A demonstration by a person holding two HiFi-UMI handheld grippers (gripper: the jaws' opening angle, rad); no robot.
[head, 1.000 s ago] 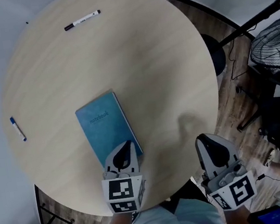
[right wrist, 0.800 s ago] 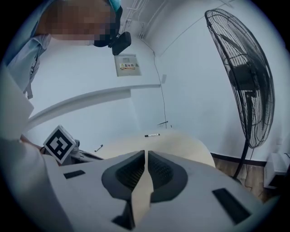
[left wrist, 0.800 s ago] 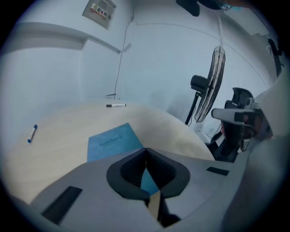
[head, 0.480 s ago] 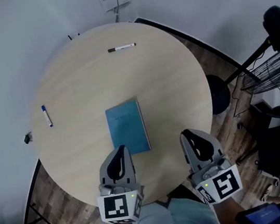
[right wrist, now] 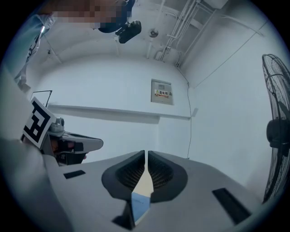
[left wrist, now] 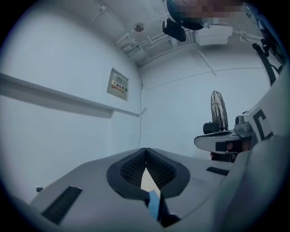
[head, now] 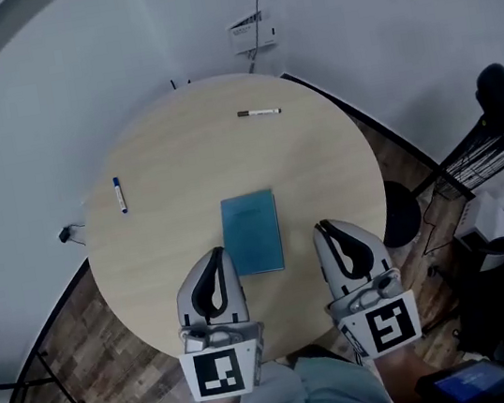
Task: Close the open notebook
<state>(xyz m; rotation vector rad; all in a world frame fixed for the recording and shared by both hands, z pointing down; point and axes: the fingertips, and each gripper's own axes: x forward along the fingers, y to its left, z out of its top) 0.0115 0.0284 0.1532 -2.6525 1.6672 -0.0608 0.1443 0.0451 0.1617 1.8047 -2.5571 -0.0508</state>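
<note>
A closed blue notebook (head: 251, 234) lies flat near the middle of the round wooden table (head: 166, 257). Both grippers are held level, high above the table's near edge, and neither touches the book. In the head view my left gripper (head: 217, 253) is just left of the book's near corner, and my right gripper (head: 324, 229) is to the book's right. Each one's jaws are shut with nothing between them. In the left gripper view the left gripper (left wrist: 146, 152) points at a white wall, with a sliver of the notebook (left wrist: 153, 205) below. The right gripper (right wrist: 146, 155) does the same.
A black marker (head: 259, 112) lies at the table's far side and a blue pen (head: 119, 195) at its left. A sign (head: 251, 33) hangs on the wall beyond. A dark stool (head: 398, 212), a stand fan (right wrist: 277, 136) and cables stand on the floor at the right.
Both grippers have risen away from the table and levelled out. The head view has pulled back, so the table looks smaller. The notebook has stayed closed and in place.
</note>
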